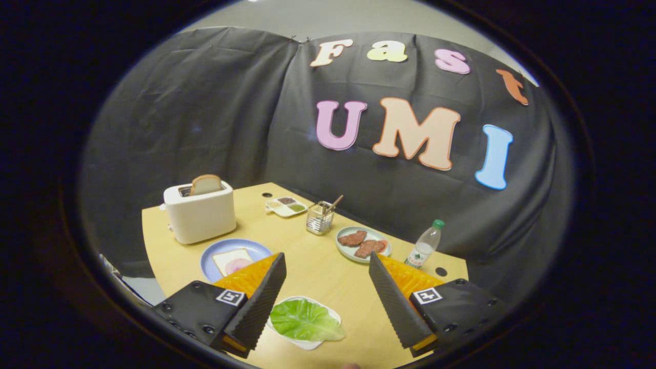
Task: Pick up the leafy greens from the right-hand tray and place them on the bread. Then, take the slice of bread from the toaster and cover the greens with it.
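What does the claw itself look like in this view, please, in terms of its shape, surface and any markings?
The claw has two flat, wedge-shaped fingers whose facing surfaces are finely ribbed. Each finger is mounted on a black block with visible screws, and each block carries a small square black-and-white tag. The fingers stand wide apart, open. No cables are visible.

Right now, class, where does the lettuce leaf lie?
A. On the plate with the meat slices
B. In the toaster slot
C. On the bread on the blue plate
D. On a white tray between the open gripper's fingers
D: the lettuce leaf lies flat on its white tray, low between the fingers of the open gripper, which touch nothing.
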